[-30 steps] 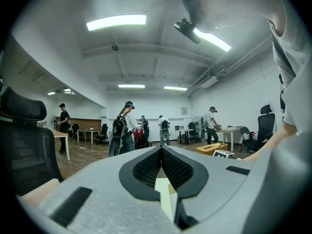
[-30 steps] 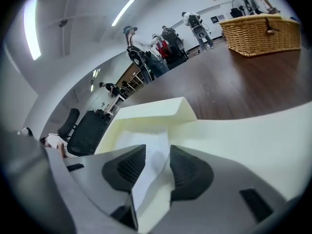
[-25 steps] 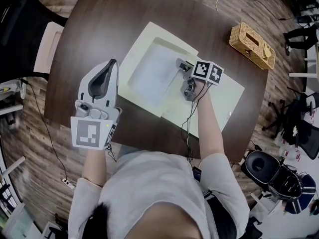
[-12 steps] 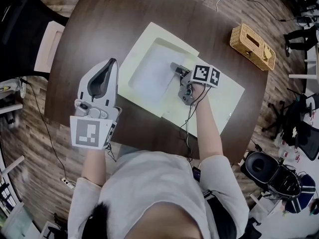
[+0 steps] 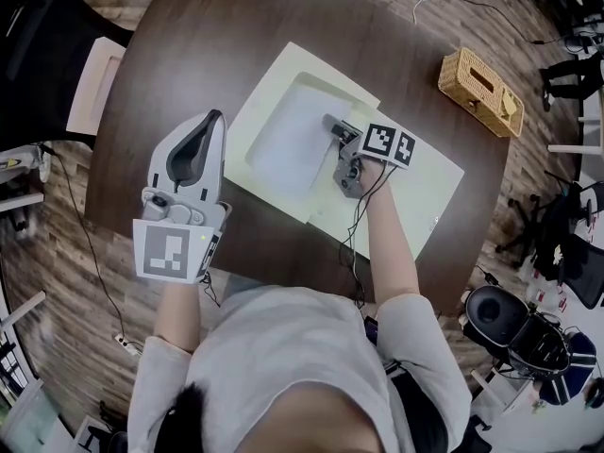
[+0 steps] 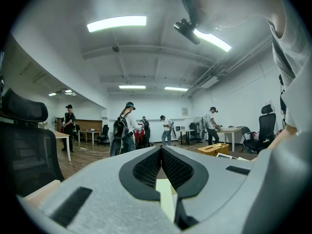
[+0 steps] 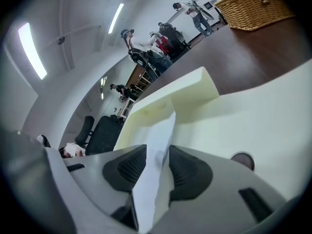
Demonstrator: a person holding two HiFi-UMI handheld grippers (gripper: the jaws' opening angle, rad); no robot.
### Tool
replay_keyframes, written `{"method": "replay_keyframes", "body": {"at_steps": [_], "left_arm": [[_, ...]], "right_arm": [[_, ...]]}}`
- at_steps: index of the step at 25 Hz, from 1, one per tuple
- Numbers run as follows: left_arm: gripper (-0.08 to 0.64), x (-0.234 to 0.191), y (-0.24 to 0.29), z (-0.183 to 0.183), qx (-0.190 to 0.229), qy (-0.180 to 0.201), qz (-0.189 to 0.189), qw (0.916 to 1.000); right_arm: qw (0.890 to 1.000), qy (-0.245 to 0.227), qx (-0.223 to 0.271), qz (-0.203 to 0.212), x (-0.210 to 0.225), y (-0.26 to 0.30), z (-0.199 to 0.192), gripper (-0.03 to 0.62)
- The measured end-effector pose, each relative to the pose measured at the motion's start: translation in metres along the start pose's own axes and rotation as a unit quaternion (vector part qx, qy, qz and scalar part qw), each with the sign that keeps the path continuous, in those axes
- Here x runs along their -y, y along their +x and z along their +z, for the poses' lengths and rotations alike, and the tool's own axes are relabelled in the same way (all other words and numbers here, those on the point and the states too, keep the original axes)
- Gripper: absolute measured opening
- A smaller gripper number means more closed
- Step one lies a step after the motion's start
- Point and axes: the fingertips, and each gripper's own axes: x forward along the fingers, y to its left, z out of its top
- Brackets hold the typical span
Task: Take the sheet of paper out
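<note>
We hold the right gripper (image 5: 331, 126) low over the cream tray (image 5: 275, 77), which lies on the dark round surface (image 5: 189, 36). Its jaws are narrow and closed on the near edge of the sheet of paper (image 5: 286, 142). The rest of the sheet lies in the tray's shallow recess, but in the right gripper view the gripped edge stands up between the pads, lifted clear of the tray floor. Our left gripper (image 5: 213, 118) hangs off to the side above the surface's edge, with its jaws together and nothing in them.

The grip looks thin, since only a margin of the sheet is caught. We judge that a quick pull could slip it free or tear the edge. Drawing it sideways could snag the far edge on the recess wall and crease the sheet. Nothing holds the tray down, so friction might drag it along too. A wicker basket (image 5: 478, 89) stands well apart from all this.
</note>
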Motion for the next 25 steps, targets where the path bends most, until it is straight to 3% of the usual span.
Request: {"method": "replay_keyframes", "body": {"at_steps": [8, 12, 18, 25], "left_arm": [[0.008, -0.003, 0.0, 0.0, -0.002, -0.001, 0.004, 1.0], [0.008, -0.003, -0.001, -0.001, -0.003, -0.001, 0.007, 1.0], [0.008, -0.007, -0.004, 0.001, -0.004, 0.0, 0.012, 0.9999], [0.008, -0.002, -0.01, 0.005, 0.001, 0.003, 0.009, 1.0]], "right_arm": [[0.996, 0.004, -0.062, 0.065, -0.028, 0.016, -0.026, 0.141], [0.996, -0.001, -0.057, 0.062, -0.032, 0.022, -0.023, 0.124], [0.997, -0.01, -0.056, 0.051, -0.037, 0.025, -0.026, 0.025], [0.998, 0.014, -0.049, 0.038, -0.026, 0.009, -0.03, 0.014]]}}
